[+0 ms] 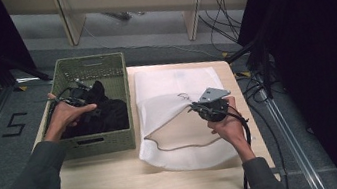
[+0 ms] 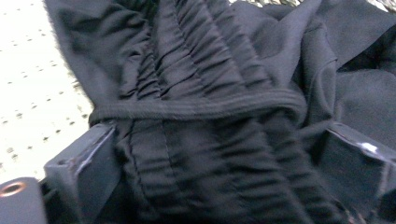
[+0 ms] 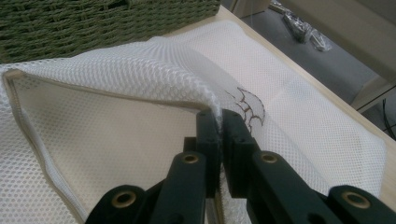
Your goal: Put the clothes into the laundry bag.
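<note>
1. One white mesh bag flat on worktop, long axis running away from the person, top edge lifted.
2. Right gripper clamped on that edge.
3. One black garment bunched in one green basket, left of bag.
4. Left gripper jaws wide, garment between them.

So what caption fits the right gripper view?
Right tongs shut on the mesh bag, lifting its open edge.
</note>
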`<action>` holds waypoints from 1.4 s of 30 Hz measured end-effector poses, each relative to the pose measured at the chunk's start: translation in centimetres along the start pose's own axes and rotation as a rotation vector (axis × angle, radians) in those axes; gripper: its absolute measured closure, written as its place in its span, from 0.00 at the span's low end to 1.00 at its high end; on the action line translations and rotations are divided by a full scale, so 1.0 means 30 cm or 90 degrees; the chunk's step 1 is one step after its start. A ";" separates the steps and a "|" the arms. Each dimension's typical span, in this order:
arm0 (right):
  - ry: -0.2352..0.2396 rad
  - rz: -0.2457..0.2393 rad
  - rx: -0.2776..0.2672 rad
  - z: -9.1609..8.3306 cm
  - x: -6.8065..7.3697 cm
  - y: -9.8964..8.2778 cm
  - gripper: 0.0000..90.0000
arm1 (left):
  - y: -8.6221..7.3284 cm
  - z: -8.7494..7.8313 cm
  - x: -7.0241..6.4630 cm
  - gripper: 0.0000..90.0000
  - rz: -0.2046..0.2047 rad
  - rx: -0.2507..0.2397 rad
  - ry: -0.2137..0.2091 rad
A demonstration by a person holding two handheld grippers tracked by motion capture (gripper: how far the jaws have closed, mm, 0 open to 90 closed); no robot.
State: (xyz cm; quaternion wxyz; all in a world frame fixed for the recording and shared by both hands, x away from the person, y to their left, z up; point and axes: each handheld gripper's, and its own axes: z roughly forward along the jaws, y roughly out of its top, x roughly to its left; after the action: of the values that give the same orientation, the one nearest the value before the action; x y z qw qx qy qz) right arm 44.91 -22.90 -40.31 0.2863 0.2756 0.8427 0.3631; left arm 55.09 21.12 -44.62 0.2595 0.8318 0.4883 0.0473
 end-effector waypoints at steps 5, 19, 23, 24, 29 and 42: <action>0.000 0.001 0.003 0.002 0.004 0.001 0.97 | -0.003 0.051 -0.034 0.00 0.016 0.021 -0.007; 0.013 -0.008 -0.003 0.007 -0.001 -0.001 0.97 | -0.009 0.122 -0.080 0.00 0.054 0.028 -0.001; 0.009 0.001 -0.003 0.009 0.002 -0.002 0.97 | -0.018 0.139 -0.094 0.00 0.074 0.024 -0.012; 0.009 0.002 -0.003 0.010 0.001 -0.003 0.97 | -0.019 0.142 -0.093 0.00 0.066 0.023 -0.012; 0.011 0.002 -0.002 0.010 0.001 -0.002 0.97 | -0.019 0.154 -0.102 0.00 0.063 0.028 -0.009; 0.005 0.023 0.001 0.004 0.003 -0.001 0.97 | -0.004 0.120 -0.137 0.52 0.119 0.028 -0.033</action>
State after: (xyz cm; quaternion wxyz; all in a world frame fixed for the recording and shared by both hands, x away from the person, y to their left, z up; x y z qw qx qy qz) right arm 44.91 -22.80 -40.44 0.2762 0.2897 0.8390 0.3687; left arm 54.05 16.34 -47.07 0.2482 0.8801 0.4028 0.0390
